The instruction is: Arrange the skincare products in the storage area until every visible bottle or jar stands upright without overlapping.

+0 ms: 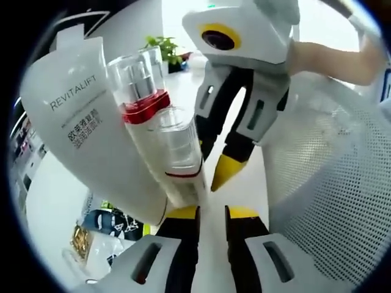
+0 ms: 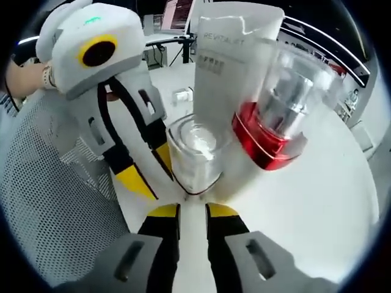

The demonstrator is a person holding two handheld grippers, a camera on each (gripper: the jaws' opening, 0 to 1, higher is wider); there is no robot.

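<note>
Both grippers' fingers sit nearly pressed together: left gripper (image 1: 212, 212), right gripper (image 2: 192, 209). Beyond their tips stand three products: one white tube (image 1: 85, 122), one red-banded pump bottle (image 1: 142, 91), one clear-capped bottle (image 1: 177, 146), long axes pointing away.

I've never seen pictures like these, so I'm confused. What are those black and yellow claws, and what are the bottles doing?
They are grippers, pinching tools a person holds, one in each hand. Each carries a camera, so each round picture looks out along its own gripper. In the left gripper view, the left gripper rises from the bottom, and the right gripper reaches in from above. The right gripper view is the reverse. Between them are a white tube marked REVITALIFT and a clear bottle with a red band, pressed together, tilted above a white table. Who grips what is hard to tell. A white mesh basket sits beside them.
</note>
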